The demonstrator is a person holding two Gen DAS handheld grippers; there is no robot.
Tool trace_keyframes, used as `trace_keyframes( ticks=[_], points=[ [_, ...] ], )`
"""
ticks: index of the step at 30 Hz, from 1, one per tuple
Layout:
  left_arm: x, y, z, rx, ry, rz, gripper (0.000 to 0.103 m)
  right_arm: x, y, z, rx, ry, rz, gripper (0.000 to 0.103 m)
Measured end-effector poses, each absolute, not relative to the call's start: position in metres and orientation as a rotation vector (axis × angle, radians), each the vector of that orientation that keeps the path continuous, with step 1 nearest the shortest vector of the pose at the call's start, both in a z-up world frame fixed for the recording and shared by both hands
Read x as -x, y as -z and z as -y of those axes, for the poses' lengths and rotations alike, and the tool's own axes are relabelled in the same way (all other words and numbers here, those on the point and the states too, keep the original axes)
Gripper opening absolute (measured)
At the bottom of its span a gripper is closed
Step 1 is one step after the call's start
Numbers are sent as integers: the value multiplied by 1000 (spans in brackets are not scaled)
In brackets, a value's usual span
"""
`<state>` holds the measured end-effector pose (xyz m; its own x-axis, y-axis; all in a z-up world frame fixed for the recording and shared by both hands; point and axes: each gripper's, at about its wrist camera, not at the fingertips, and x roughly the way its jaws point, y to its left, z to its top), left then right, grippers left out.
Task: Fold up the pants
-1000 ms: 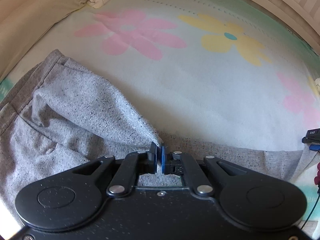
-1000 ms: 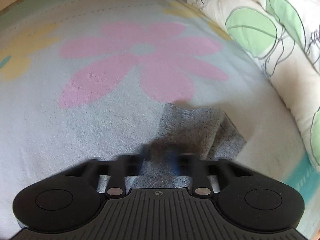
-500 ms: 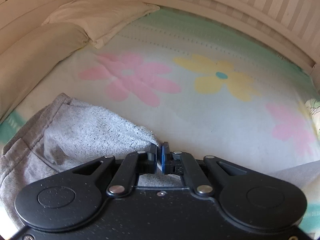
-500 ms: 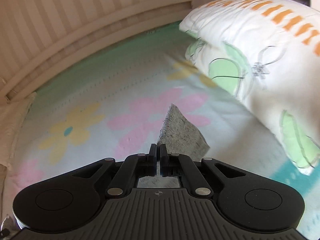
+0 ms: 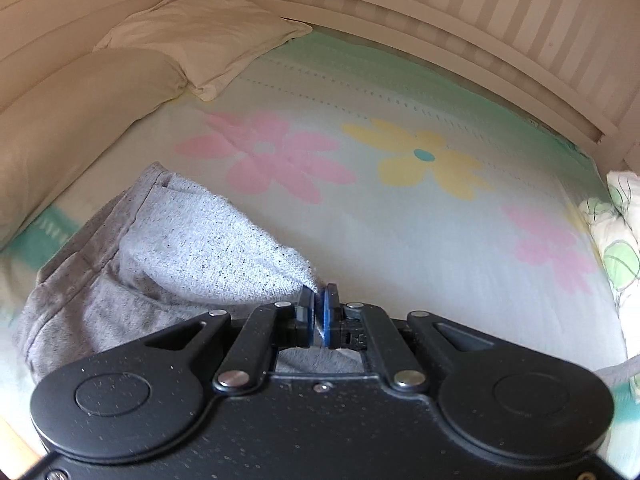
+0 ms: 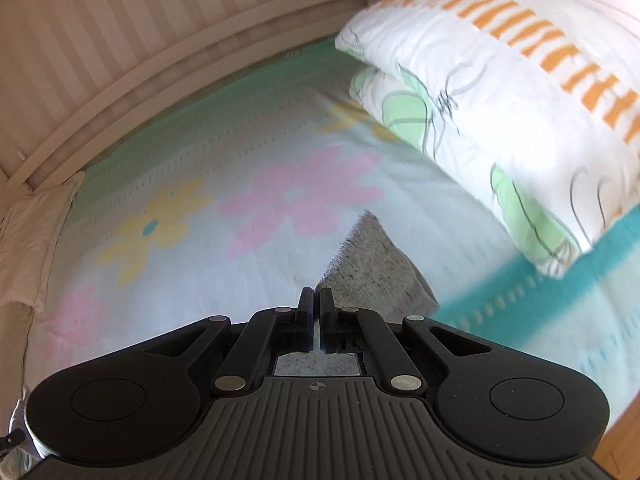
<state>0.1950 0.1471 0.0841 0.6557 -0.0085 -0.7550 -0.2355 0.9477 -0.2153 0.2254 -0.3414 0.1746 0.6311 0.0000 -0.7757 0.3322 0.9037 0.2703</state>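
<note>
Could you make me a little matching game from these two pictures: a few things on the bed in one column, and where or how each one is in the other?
Things:
1. grey pants
2. left tongs
3. white pillow
4. leaf-print duvet

States or places:
A. rolled up along the bed's right side
B. lifted off the bedsheet at a pinched edge
C. lying flat by the headboard
D. shut on grey fabric

Pairs: 1-B, 2-D, 3-C, 4-A
</note>
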Motion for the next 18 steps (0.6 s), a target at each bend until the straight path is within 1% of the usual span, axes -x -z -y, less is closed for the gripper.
trace_keyframes(
  ticks=[4,7,10,12,14,16,18],
  points=[
    [-190,-91,-148,302,-138,-844,5,-189,-193,341,-438,165,-761,3],
    [-163,-109,-150,301,-128,-768,4,-146,-203,344,-449,143,-672,3],
    [-118,-130,-139,224,-101,-641,4,-109,-182,350,-450,191,-692,2],
    [-92,-124,-129,177,-77,-626,4,-94,-149,356,-455,228,-772,2],
    [-77,-101,-122,171,-46,-692,4,-87,-111,364,-475,281,-872,2],
    [-71,-65,-116,173,-24,-801,5,-85,-78,375,-533,309,-962,2],
    [-78,-29,-115,216,-30,-932,5,-84,-58,385,-617,310,-1003,2]
  ],
)
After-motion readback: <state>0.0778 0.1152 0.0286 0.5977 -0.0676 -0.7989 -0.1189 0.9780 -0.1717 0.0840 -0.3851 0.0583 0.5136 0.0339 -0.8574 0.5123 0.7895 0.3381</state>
